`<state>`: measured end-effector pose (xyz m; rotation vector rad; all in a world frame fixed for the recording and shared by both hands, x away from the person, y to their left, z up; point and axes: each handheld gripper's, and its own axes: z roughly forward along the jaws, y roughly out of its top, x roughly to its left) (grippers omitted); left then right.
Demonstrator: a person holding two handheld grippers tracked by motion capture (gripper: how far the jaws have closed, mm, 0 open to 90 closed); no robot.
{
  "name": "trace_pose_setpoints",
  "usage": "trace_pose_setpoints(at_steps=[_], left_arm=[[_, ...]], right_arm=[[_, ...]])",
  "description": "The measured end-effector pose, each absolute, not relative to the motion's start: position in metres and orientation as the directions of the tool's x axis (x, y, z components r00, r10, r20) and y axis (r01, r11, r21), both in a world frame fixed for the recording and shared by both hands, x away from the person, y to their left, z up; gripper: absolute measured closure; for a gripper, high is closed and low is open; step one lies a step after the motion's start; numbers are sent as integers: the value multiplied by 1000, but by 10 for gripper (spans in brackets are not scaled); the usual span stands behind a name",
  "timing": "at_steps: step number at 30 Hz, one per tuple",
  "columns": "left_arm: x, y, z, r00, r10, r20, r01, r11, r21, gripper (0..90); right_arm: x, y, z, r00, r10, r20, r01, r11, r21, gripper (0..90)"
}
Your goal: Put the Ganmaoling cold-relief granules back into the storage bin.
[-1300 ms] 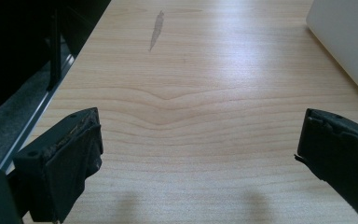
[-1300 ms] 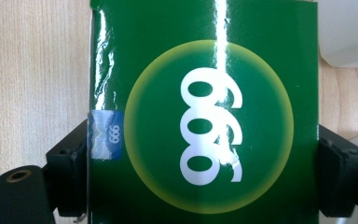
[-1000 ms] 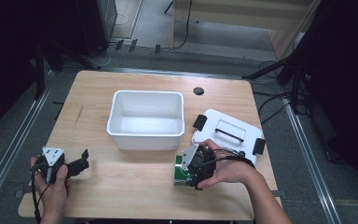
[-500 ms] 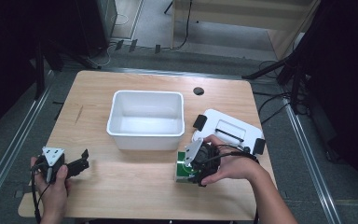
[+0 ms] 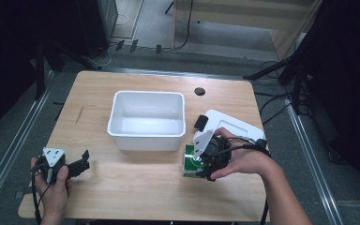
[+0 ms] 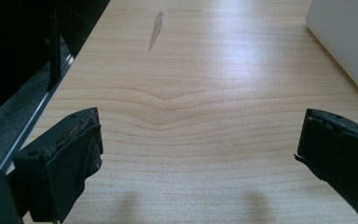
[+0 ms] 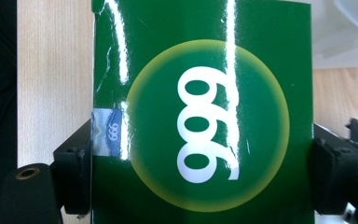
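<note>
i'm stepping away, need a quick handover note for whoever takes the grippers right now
Right gripper: shut on the green box, jaws pressing both of its sides, just in front of the white tub and beside the white lid.
Left gripper: open, nothing between its jaws, resting over the table's front left corner.
Done: box gripped.
Left: the tub shows nothing inside, so the box probably goes in there; the lid lies flat on the table, likely to go on afterwards.
</note>
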<state>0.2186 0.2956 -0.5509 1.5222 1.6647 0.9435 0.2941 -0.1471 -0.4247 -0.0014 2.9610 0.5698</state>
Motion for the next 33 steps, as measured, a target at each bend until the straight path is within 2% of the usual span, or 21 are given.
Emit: trace_pose_setpoints(at_steps=[15, 33], left_arm=[[219, 295, -551, -85, 996, -8, 500, 50, 865, 6], [219, 295, -551, -85, 996, -12, 500, 53, 865, 6]], right_arm=[[305, -156, -387, -986, 49, -160, -16, 923, 384, 158], [321, -151, -360, -983, 56, -176, -17, 922, 387, 158]])
